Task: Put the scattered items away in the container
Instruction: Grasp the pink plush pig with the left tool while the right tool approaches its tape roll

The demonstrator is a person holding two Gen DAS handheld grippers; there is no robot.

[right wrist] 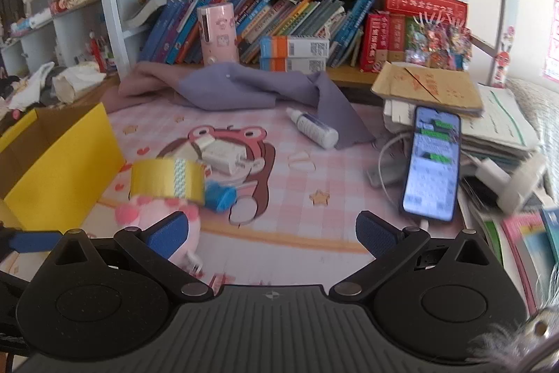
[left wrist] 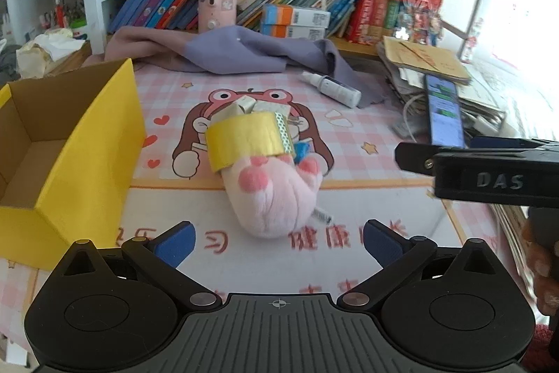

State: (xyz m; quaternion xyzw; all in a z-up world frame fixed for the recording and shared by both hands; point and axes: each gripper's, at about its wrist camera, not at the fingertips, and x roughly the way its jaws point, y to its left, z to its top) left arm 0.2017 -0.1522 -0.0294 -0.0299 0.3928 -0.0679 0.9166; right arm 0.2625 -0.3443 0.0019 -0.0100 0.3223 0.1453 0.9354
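Left wrist view: the left gripper [left wrist: 278, 235] is released, its blue-padded fingers [left wrist: 176, 242] spread wide and holding nothing, with the pink plush paw [left wrist: 276, 194] lying on the counter [left wrist: 367, 198] just beyond them at 12 o'clock. A roll of yellow tape [left wrist: 244, 137] leans on the far end of the paw, touching it; small white blocks [left wrist: 241, 105] and a blue item [left wrist: 302, 151] crowd behind and beside the roll. The open yellow box [left wrist: 101, 142] stands at 9 o'clock of the paw, near but apart, its cardboard interior showing nothing inside. A white spray bottle [left wrist: 332, 88] lies on its side at 1 o'clock, partly on a purple cloth [left wrist: 244, 53]. The right gripper's black body enters at 3 o'clock.

Right wrist view: the right gripper [right wrist: 272, 233] is likewise released, fingers [right wrist: 375, 233] apart and empty. The paw [right wrist: 160, 219] and tape [right wrist: 167, 180] sit at 10 o'clock, the paw just behind the left-hand finger; a white charger plug [right wrist: 223, 158] lies beyond the tape. A lit phone [right wrist: 431, 163] rests at 1 o'clock against a stack of papers [right wrist: 489, 128]
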